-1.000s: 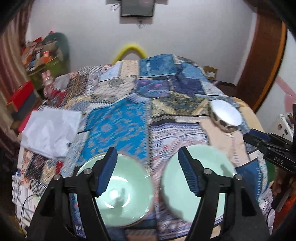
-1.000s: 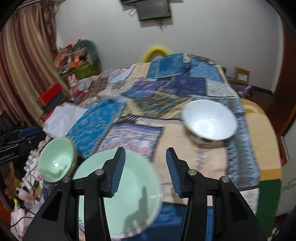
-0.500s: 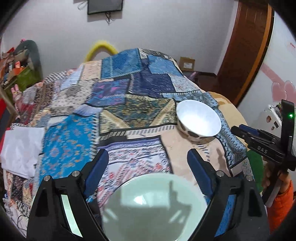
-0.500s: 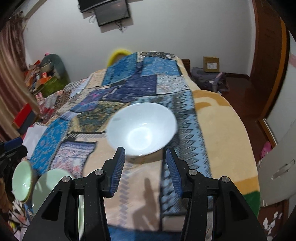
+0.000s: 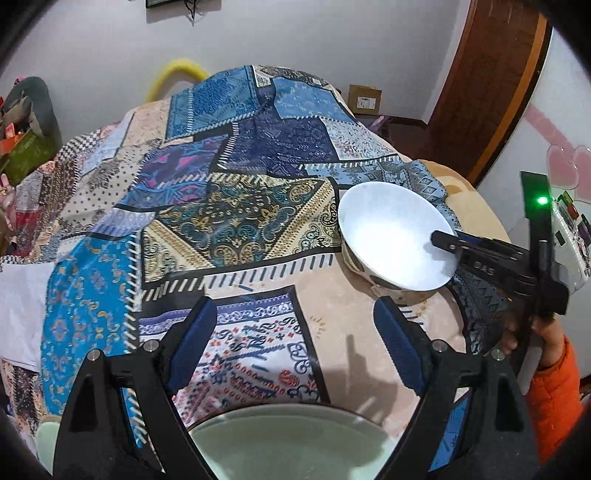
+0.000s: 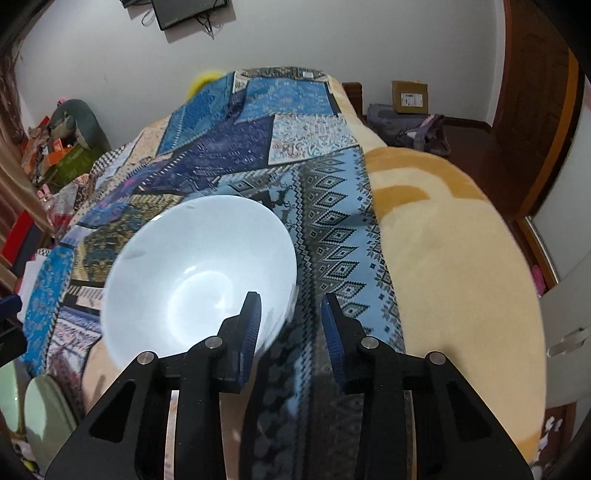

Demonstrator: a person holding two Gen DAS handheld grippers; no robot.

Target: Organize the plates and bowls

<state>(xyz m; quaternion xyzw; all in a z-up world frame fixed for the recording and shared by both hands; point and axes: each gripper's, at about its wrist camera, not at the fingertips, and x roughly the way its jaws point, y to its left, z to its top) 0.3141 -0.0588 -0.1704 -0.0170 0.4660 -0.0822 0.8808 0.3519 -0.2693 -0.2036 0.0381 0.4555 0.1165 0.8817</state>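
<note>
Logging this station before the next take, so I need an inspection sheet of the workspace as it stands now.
Surface: bed under a patchwork blanket.
Job's things: white bowl upright on the blanket; green plate at the near edge, below the left gripper.
Clutter: white paper at the bed's left edge.
Grippers: left gripper open above the plate; right gripper open, straddling the bowl's rim.
Cables: wires dangling under the wall screen.
Surroundings: wooden door, cardboard box, piled boxes.

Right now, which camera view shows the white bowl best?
The right wrist view: the white bowl is large, its inside open, one right gripper finger over it. The left wrist view shows it smaller, partly covered by that gripper.
</note>
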